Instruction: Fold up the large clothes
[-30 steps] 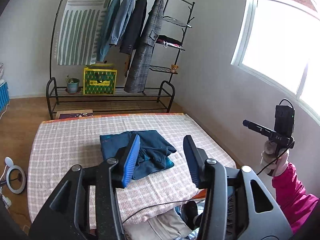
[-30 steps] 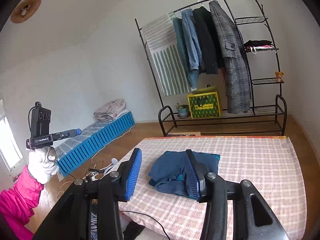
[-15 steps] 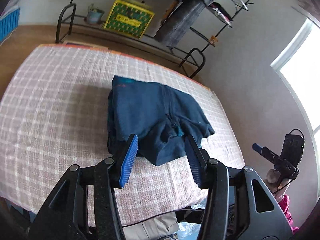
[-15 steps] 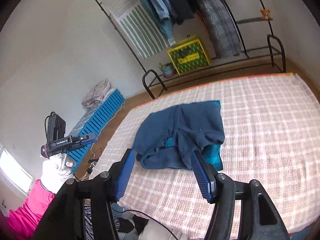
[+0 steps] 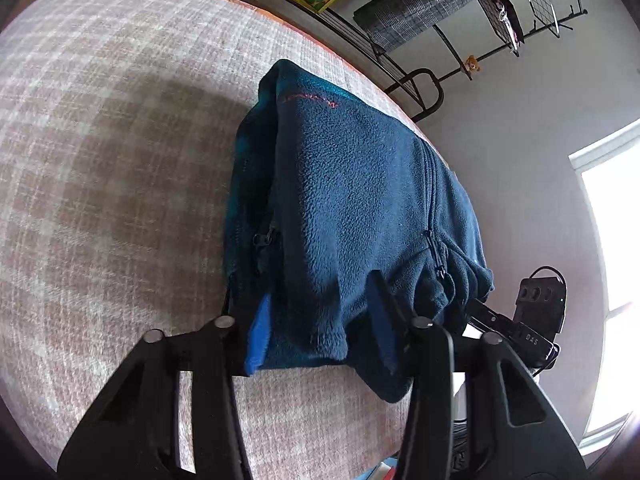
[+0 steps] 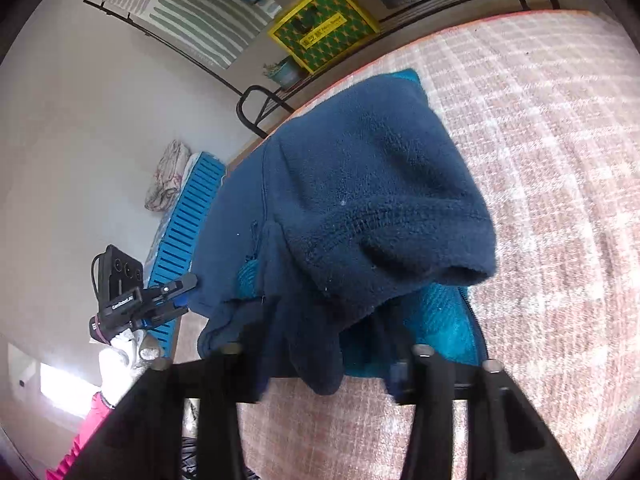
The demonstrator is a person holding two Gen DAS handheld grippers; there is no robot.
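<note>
Lying folded on the checked bed [image 5: 100,160], the blue fleece jacket [image 5: 360,200] has its near edge between both grippers' jaws; the left gripper [image 5: 320,332] and right gripper [image 6: 320,364] are closing on the fabric.

- The fleece jacket [image 5: 360,200] is dark blue, with brighter teal inside [image 6: 436,320].
- The bed cover [image 5: 100,160] has pink and white checks.
- The box [image 6: 320,26] is yellow and green.
- The sleeve [image 6: 86,436] is pink.
</note>
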